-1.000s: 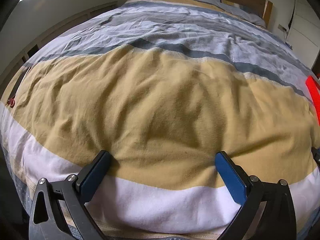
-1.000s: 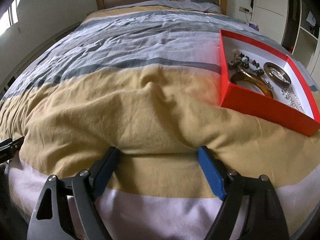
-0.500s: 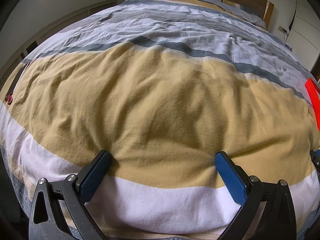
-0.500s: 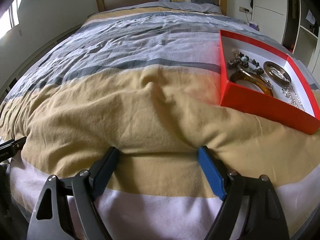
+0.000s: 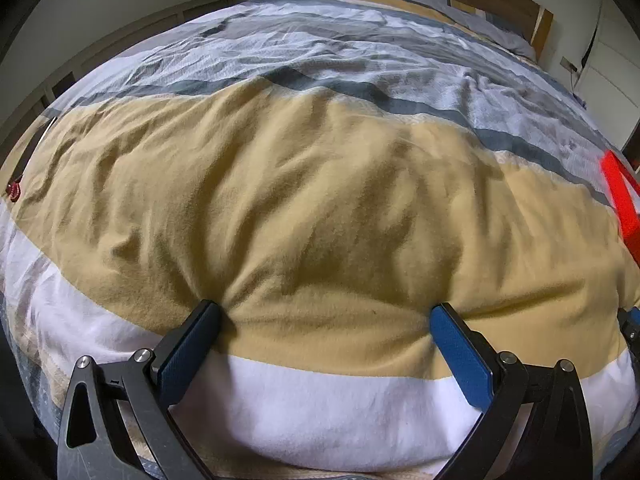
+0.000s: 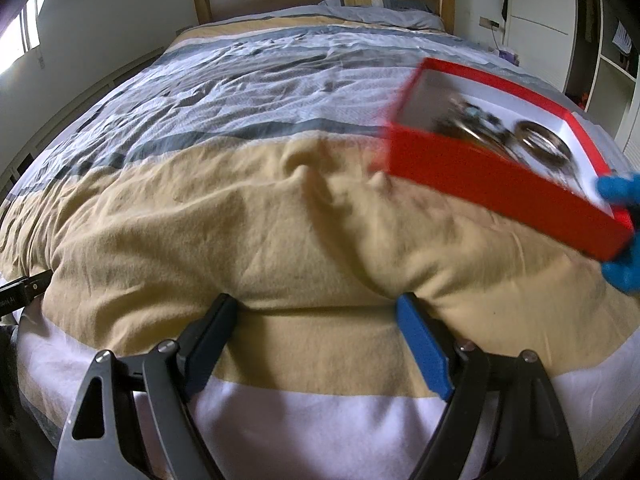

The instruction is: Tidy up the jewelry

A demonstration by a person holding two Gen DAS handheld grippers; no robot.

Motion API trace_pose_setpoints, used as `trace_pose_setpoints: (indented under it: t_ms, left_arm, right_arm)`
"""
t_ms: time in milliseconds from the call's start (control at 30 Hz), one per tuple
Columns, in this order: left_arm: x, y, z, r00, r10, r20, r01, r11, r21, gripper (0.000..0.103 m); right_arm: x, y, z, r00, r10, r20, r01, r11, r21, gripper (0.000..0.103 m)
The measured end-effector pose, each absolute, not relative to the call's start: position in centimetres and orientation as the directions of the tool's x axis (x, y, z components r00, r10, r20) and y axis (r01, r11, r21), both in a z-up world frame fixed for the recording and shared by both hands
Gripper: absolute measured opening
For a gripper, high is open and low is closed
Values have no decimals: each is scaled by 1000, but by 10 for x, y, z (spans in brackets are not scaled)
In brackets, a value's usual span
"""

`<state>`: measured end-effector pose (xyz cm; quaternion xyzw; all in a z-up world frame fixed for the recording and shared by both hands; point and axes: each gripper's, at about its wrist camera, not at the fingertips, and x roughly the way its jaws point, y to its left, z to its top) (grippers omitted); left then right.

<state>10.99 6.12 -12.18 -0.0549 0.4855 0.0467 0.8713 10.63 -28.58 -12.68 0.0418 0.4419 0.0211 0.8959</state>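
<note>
since a moment ago the red box (image 6: pixel 496 178) of jewelry (image 6: pixel 516 138) has slid closer and turned, blurry, with a blue-gloved hand (image 6: pixel 622 232) on its near corner. it sits ahead and right of the right gripper (image 6: pixel 316 334), its long side slanting away, nearer that one than the left gripper (image 5: pixel 324 340). both jaws are wide apart, holding nothing, pressed on the bed (image 6: pixel 240 216).

Red box (image 6: pixel 500 184): we found it lifted off the duvet (image 6: pixel 280 220) and tilted, motion-blurred, nearer the duvet's middle than half a second ago, when it lay flat by the right edge. Blue-gloved hand (image 6: pixel 622 236): newly entered at the box's near right corner, gripping it. Jewelry (image 6: pixel 504 136) inside: blurred, pieces no longer separable. In the left wrist view, more of the box showed.
</note>
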Motion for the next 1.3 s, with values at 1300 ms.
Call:
trace_pose_setpoints:
  t_ms: [1300]
  left_arm:
    - [111,68,-117,537,-17,-843,-165,978,-125,102]
  right_arm:
    - [106,-288,-127,611,75,-788,-4,996,92,83]
